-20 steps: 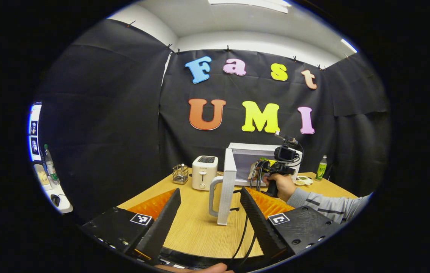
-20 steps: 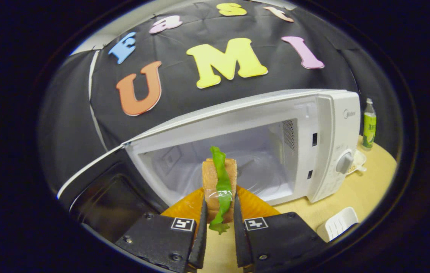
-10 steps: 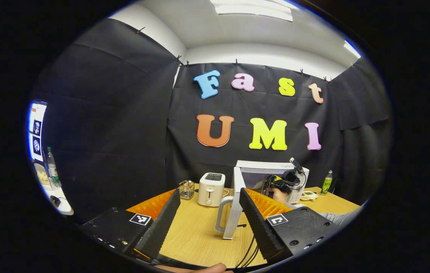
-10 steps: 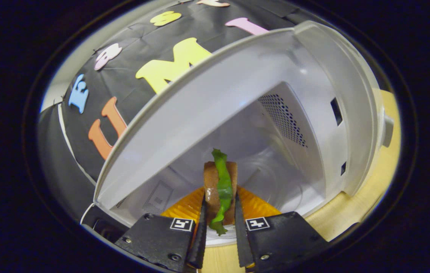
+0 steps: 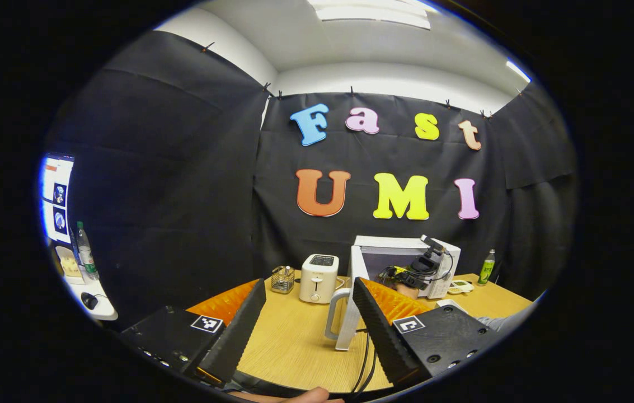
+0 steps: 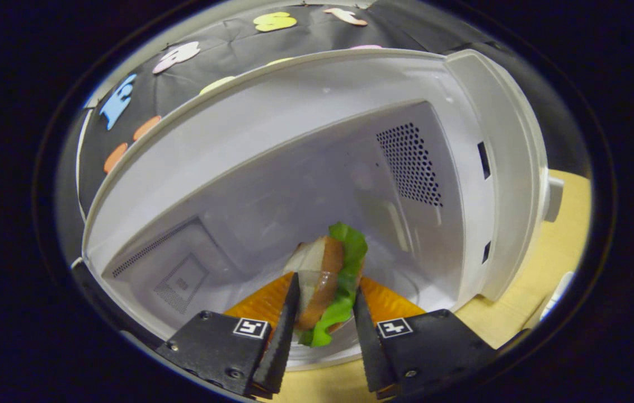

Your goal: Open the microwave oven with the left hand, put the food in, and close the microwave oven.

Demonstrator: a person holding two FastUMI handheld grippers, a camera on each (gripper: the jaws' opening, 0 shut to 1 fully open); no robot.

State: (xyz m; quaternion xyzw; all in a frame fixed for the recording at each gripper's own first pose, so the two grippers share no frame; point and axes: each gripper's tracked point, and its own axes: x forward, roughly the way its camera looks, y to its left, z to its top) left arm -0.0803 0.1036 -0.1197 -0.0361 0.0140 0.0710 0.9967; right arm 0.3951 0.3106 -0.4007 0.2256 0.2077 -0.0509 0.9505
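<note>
— Gaping wide and holding nothing, the left gripper (image 5: 308,330) is hovering over the wooden table (image 5: 294,347), well back from the microwave (image 5: 406,263), whose door (image 5: 350,305) is standing open.

— And the right gripper (image 6: 322,330)?

— Its fingers are sitting slightly parted around the sandwich (image 6: 328,280), which is tilting between them inside the microwave's cavity; whether both are pressing on it, I cannot tell.

— Anything else?

— A toaster (image 5: 318,270) is standing just left of the door.

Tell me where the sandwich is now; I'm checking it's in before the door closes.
In the right gripper view the sandwich sits tilted between the right gripper's fingers, inside the open microwave's cavity, low near its floor.
</note>
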